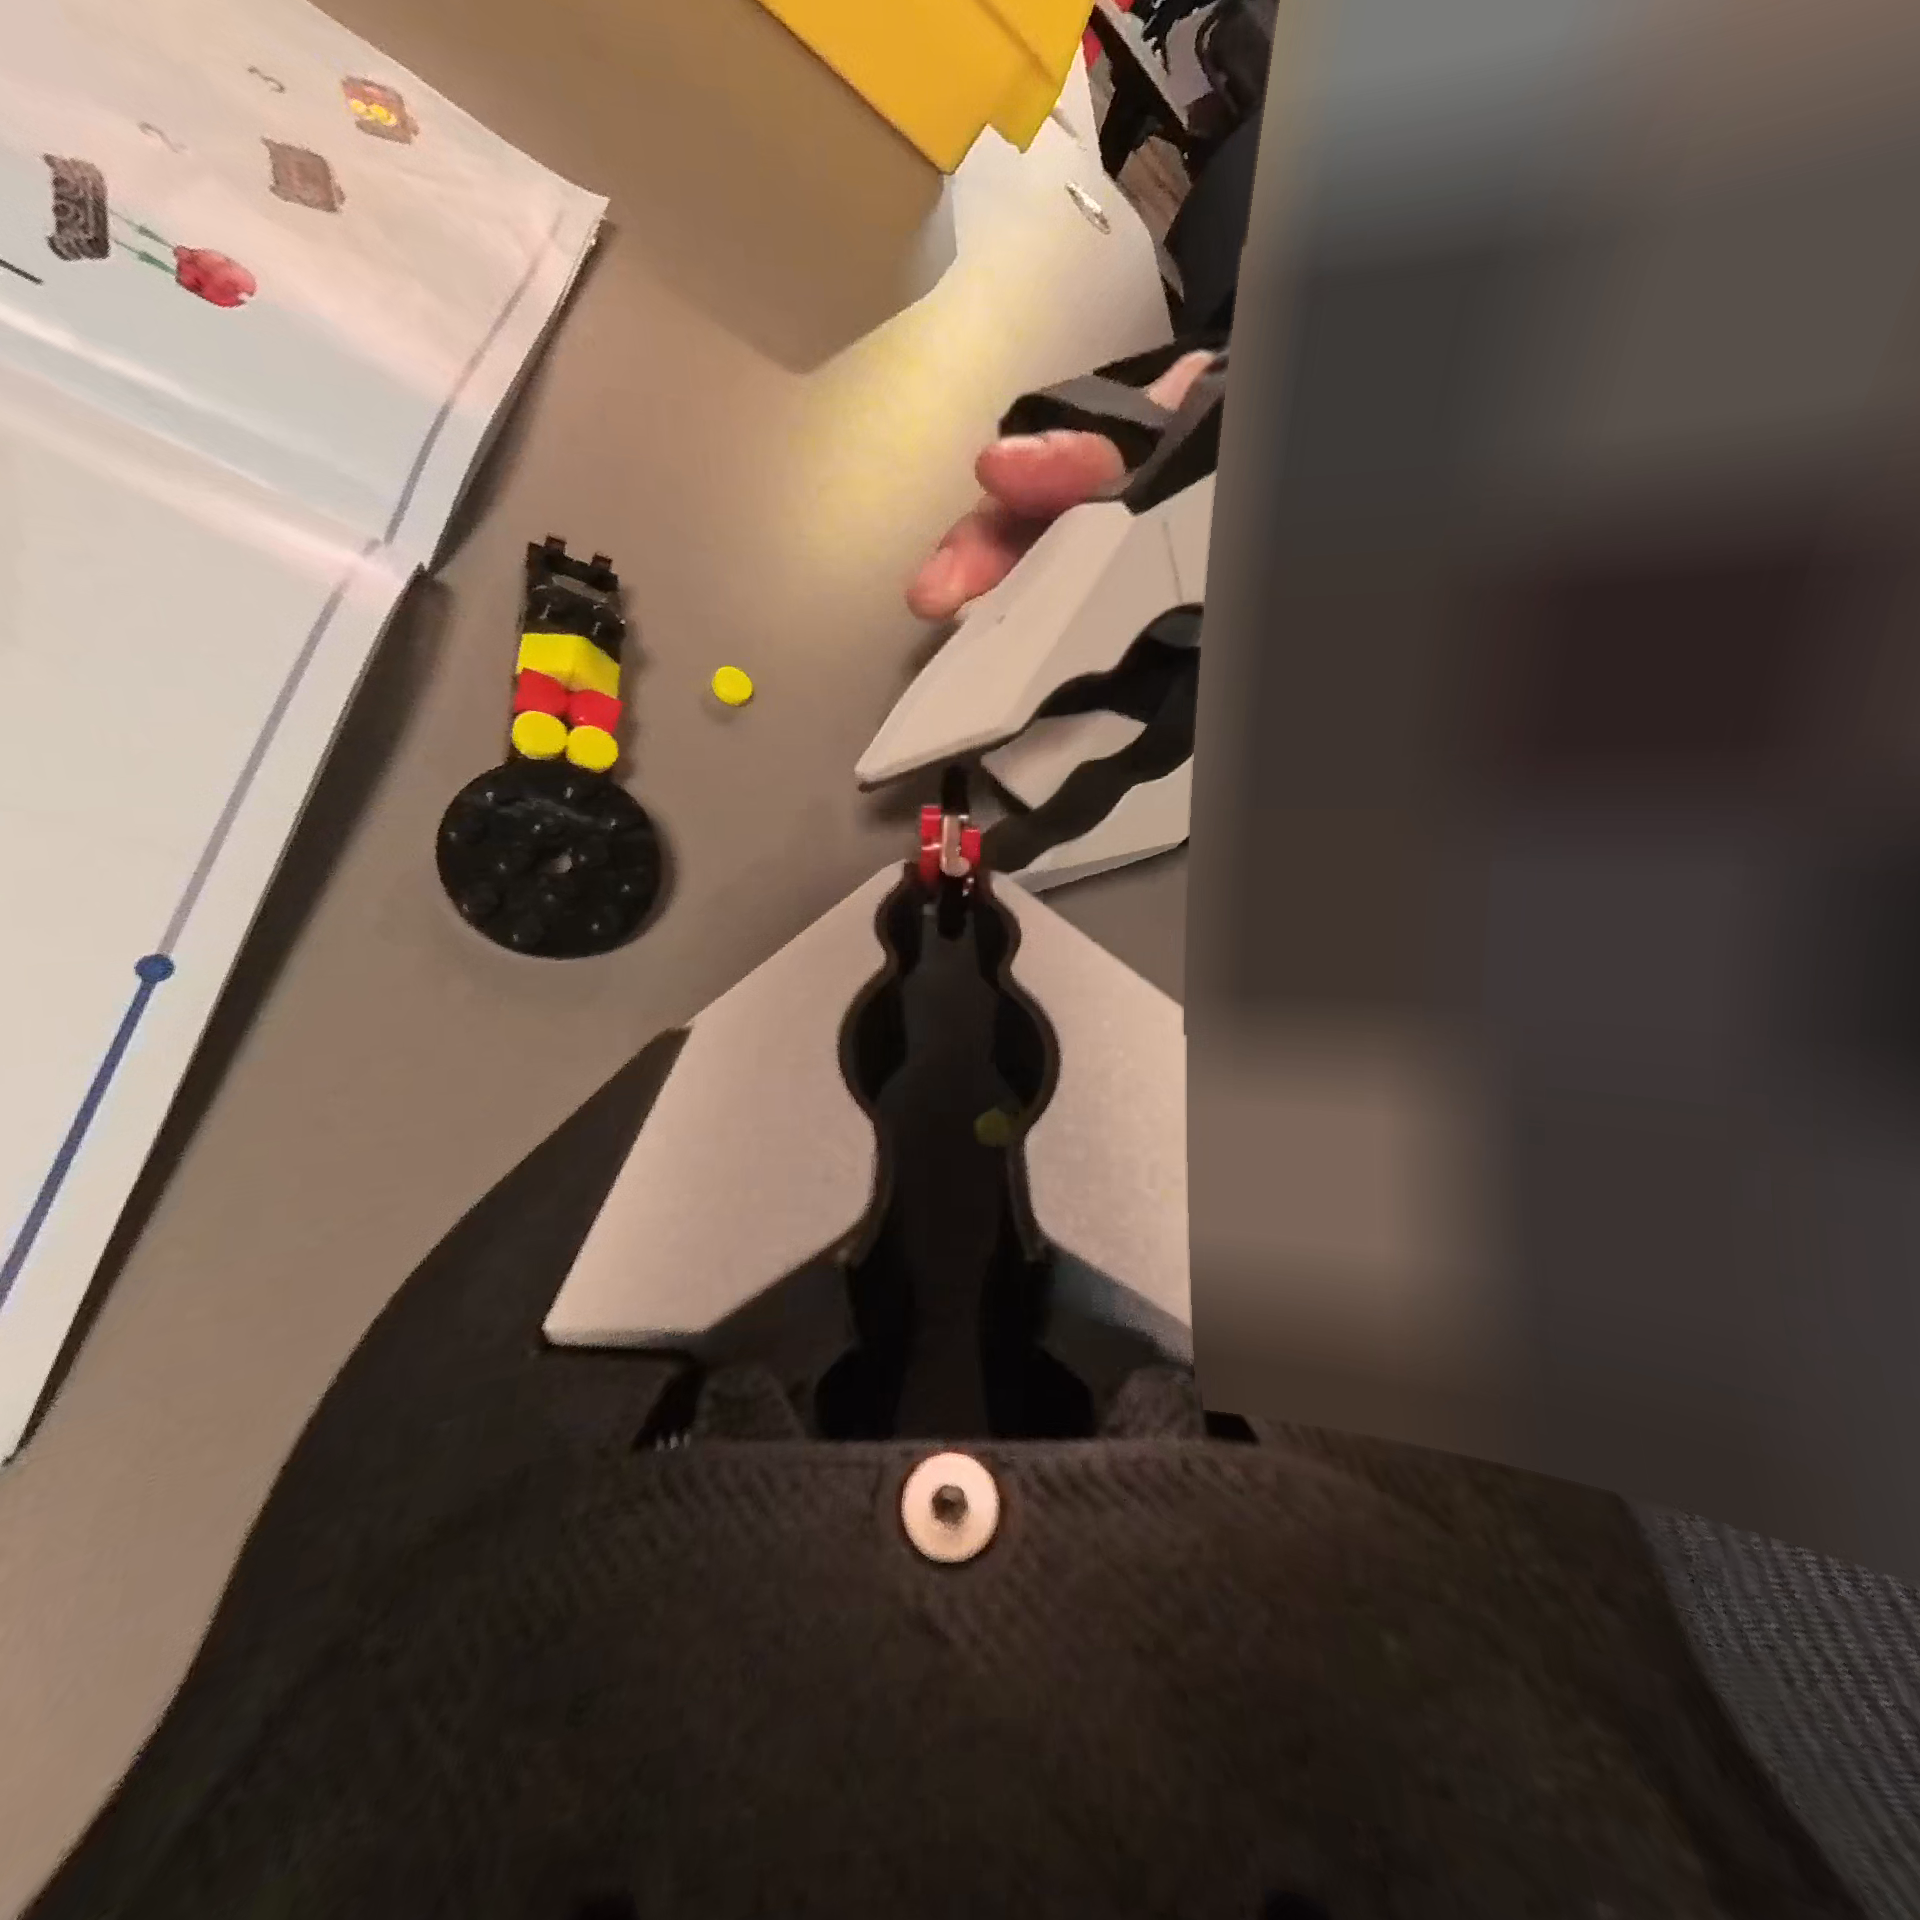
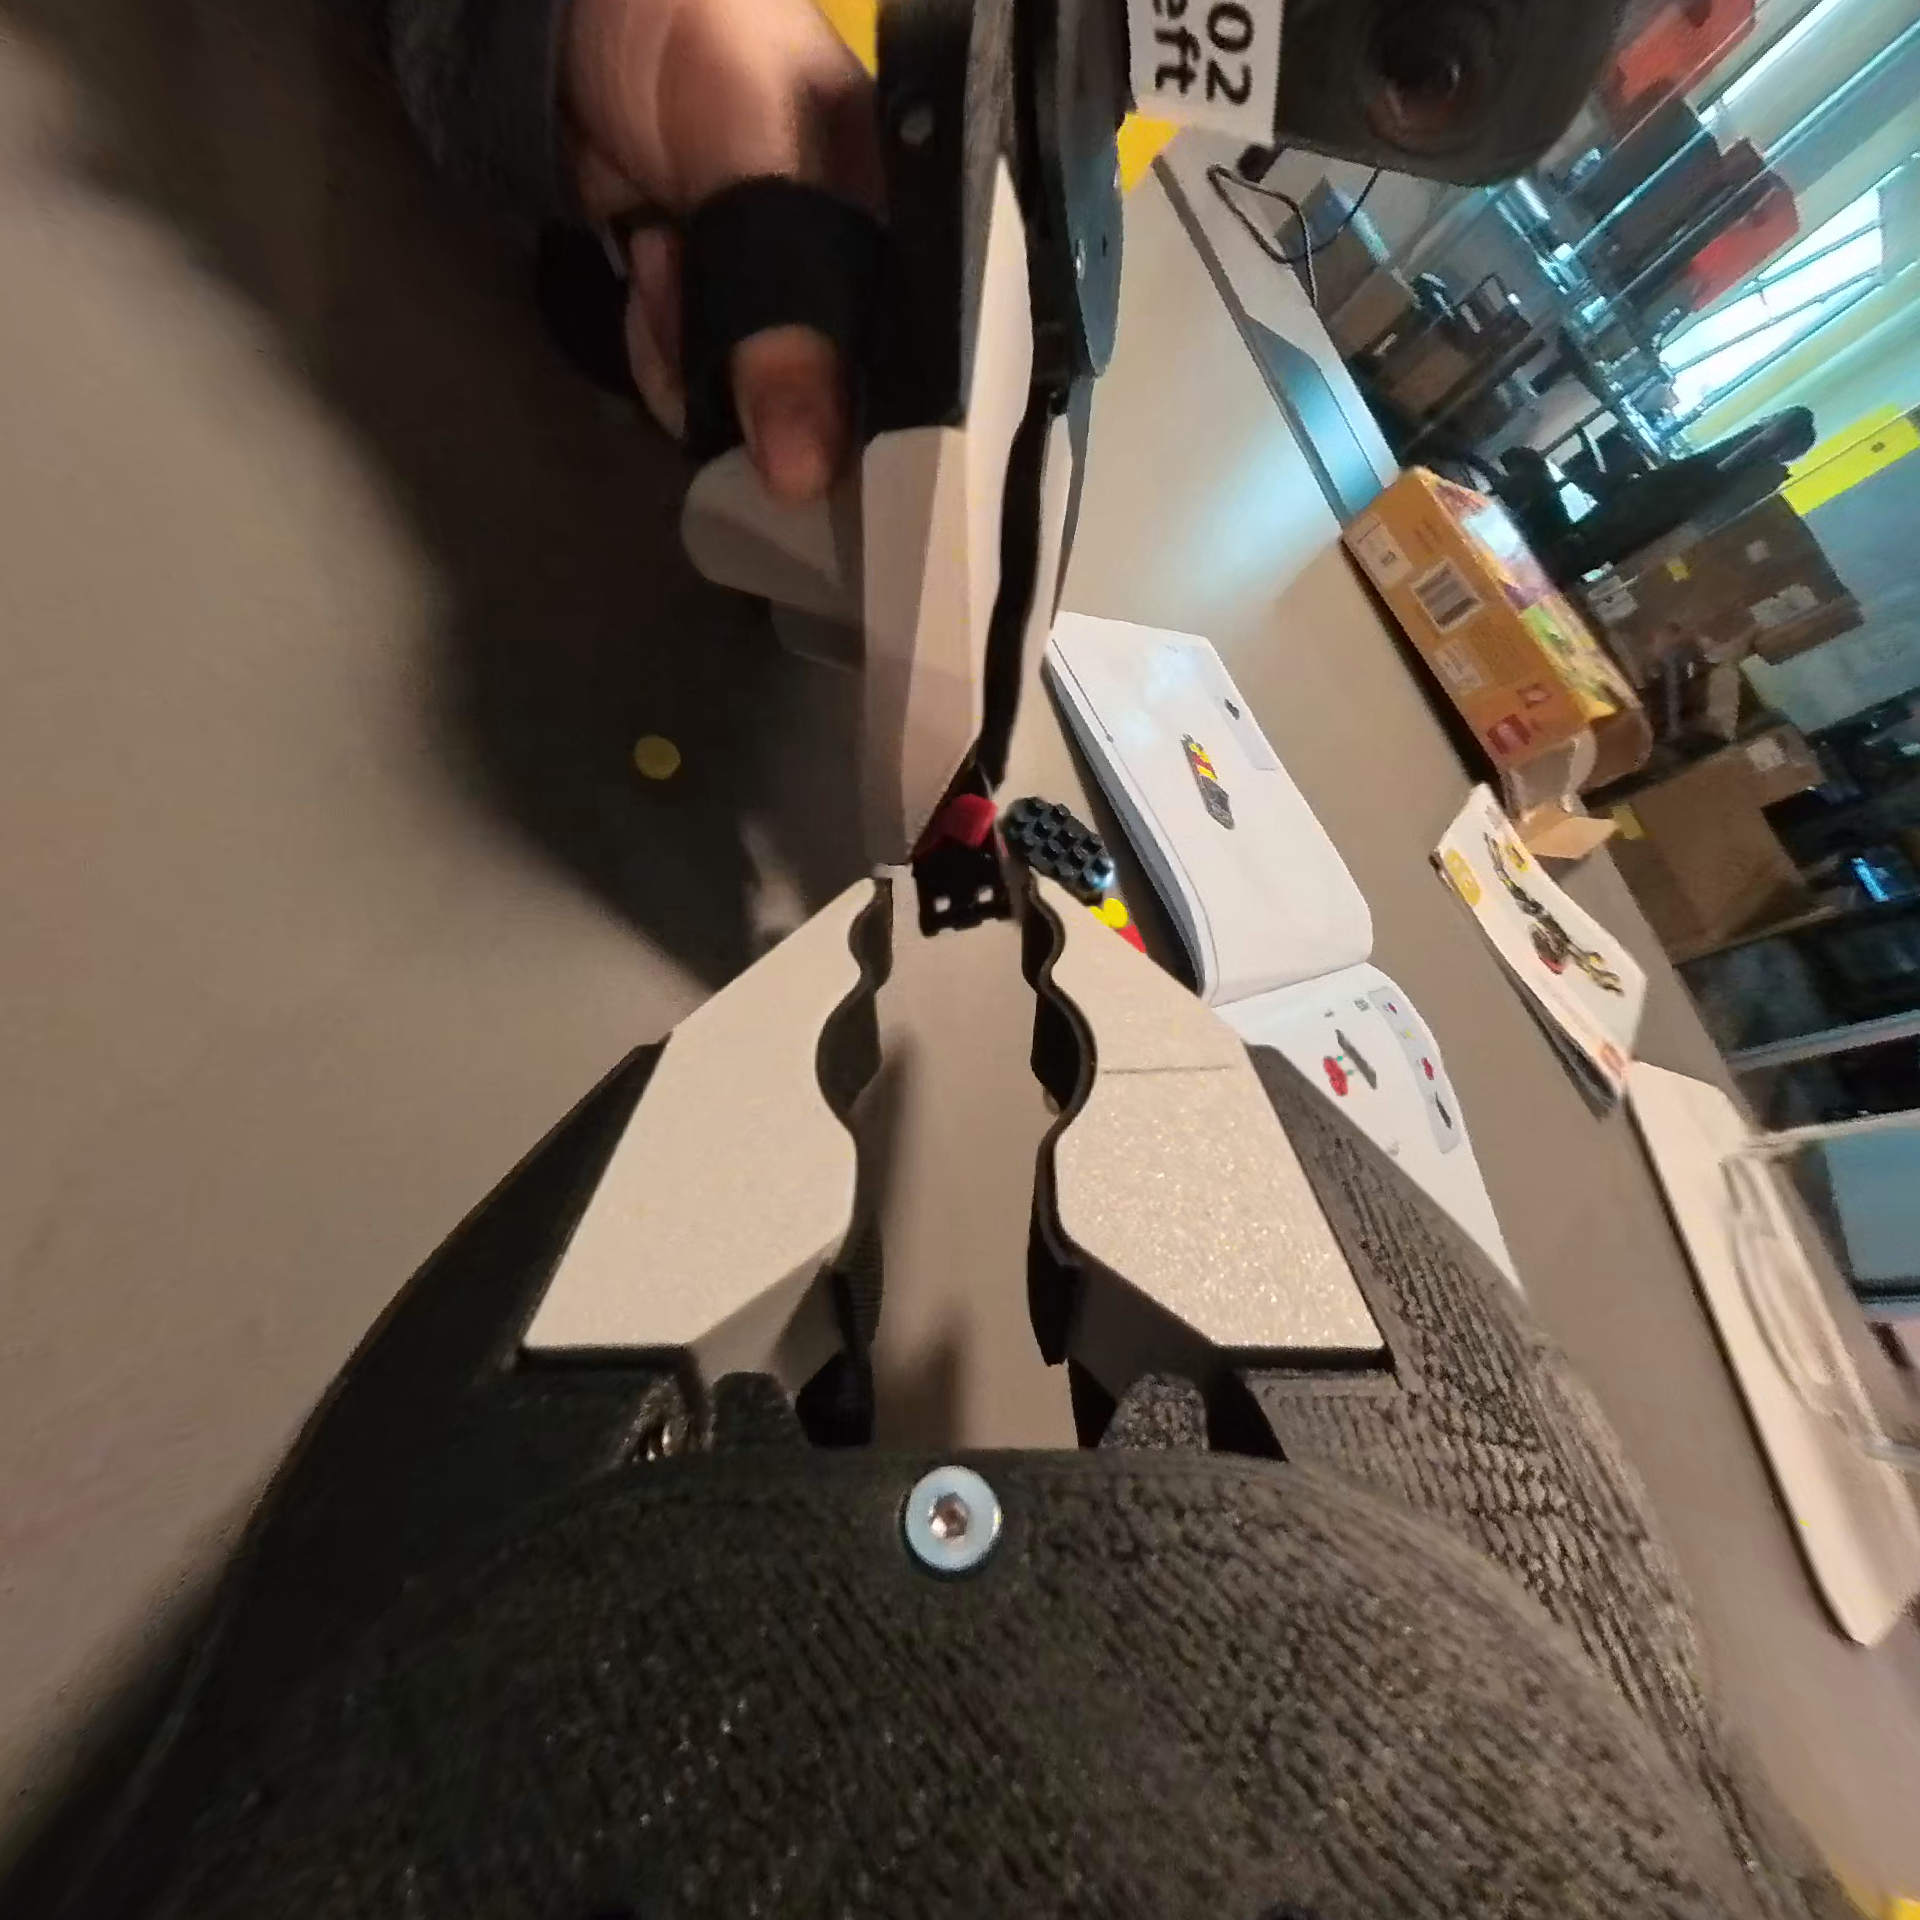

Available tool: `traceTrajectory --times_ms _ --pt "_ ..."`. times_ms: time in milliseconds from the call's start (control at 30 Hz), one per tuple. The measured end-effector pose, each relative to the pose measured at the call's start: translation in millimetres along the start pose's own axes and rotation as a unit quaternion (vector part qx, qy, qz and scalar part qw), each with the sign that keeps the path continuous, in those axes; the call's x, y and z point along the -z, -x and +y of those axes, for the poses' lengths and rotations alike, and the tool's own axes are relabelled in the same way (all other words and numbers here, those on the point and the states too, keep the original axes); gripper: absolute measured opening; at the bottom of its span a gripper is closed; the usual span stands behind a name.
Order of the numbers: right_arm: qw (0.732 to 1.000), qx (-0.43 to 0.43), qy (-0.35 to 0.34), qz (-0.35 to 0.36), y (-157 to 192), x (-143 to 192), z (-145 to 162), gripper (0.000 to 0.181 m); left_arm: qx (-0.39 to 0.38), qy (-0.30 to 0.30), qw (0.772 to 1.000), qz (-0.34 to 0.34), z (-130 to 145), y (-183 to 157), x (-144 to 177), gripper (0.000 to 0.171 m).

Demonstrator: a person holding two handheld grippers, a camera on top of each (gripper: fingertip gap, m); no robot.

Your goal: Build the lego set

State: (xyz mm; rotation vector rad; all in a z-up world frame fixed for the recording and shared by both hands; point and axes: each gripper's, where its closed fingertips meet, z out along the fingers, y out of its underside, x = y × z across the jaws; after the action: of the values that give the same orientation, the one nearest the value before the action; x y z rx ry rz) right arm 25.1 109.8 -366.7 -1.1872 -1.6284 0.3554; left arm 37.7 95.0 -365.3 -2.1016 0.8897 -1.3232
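Note:
My left gripper (image 1: pixel 948 891) is shut on a small red piece (image 1: pixel 948 844), held above the table. My right gripper (image 2: pixel 956 902) meets it tip to tip, with a small black piece (image 2: pixel 962 902) between its fingertips, touching the red piece (image 2: pixel 966 821). In the left wrist view the right gripper (image 1: pixel 961 788) comes in from the right. The partial build, a black round plate (image 1: pixel 551 862) with a black, yellow and red stack (image 1: pixel 569 675), lies on the table to the left. The plate also shows in the right wrist view (image 2: pixel 1055 847).
A loose yellow round stud (image 1: pixel 732 686) lies near the build. The open instruction booklet (image 1: pixel 208 436) is at the left and a yellow box (image 1: pixel 935 73) at the back. The right wrist view shows the box (image 2: pixel 1496 613), a leaflet (image 2: pixel 1538 935) and the table's far edge. Only a small space, under 4 cm, lies between the two pairs of fingers. Between my right fingertips and the black round plate (image 1: pixel 551 862) there is roughly 5 cm. My right wrist view (image 2: pixel 1052 842) looks at it from another angle.

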Motion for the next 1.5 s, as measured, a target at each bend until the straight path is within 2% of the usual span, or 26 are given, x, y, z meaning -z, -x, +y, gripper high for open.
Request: traceTrajectory --times_ms 33,200,233,300,333,400,467,500,567,700,867,1067,1200,1267,1367,1500 --pt "1.0 0.009 0.003 0.009 -1 -1 0 0.021 0.004 -0.006 1.0 0.007 -2 -2 0 0.009" --pt "0.999 0.02 -0.002 0.043 -6 -2 -4 0.015 -0.01 -0.028 1.0 0.006 -7 -5 2 0.009" --pt "0.999 0.012 -0.006 0.035 -6 -2 -4 0.015 -0.032 -0.04 0.999 0.007 -11 -8 4 0.011" --pt "1.0 0.001 -0.002 0.017 -4 -2 -2 0.015 -0.136 -0.069 0.988 -0.005 -20 -18 10 0.031" --pt "1.0 0.001 -0.003 0.005 -1 -2 -3 0.015 -0.218 -0.081 0.972 -0.021 -22 -24 14 0.035" --pt "1.0 0.005 -0.005 -0.019 6 0 -3 0.015 -0.374 -0.078 0.921 -0.082 -17 -27 16 0.046" --pt "0.999 0.01 -0.006 -0.039 12 0 -3 0.014 -0.471 -0.054 0.87 -0.137 -8 -22 11 0.059" --pt "0.999 0.01 -0.006 -0.05 15 1 -3 0.014 -0.501 -0.041 0.852 -0.15 -4 -20 8 0.055" --pt "0.998 0.011 -0.009 -0.068 20 2 -4 0.014 -0.533 -0.021 0.831 -0.155 4 -20 2 0.048" --pt "0.995 0.002 -0.019 -0.098 26 5 -7 0.015 -0.56 -0.011 0.814 -0.156 9 -19 0 0.022" --pt "0.994 0.006 -0.019 -0.111 30 6 -7 0.015 -0.574 0.011 0.802 -0.162 15 -15 -2 0.017" --pt "0.992 -0.009 -0.028 -0.121 29 9 -9 0.014 -0.591 -0.007 0.79 -0.161 13 -19 -2 0.022" --pt "0.991 -0.005 -0.027 -0.133 34 9 -9 0.015 -0.598 -0.005 0.786 -0.158 14 -20 -3 0.018" --pt "0.99 -0.01 -0.03 -0.134 33 10 -10 0.015 -0.592 -0.006 0.791 -0.154 13 -21 -3 0.017" --pt "0.992 -0.016 -0.032 -0.118 28 9 -10 0.014 -0.563 -0.008 0.812 -0.154 9 -20 -3 0.017" --pt "0.995 0.008 -0.024 -0.095 27 7 -8 0.015 -0.539 -0.002 0.827 -0.157 8 -17 -5 0.016"
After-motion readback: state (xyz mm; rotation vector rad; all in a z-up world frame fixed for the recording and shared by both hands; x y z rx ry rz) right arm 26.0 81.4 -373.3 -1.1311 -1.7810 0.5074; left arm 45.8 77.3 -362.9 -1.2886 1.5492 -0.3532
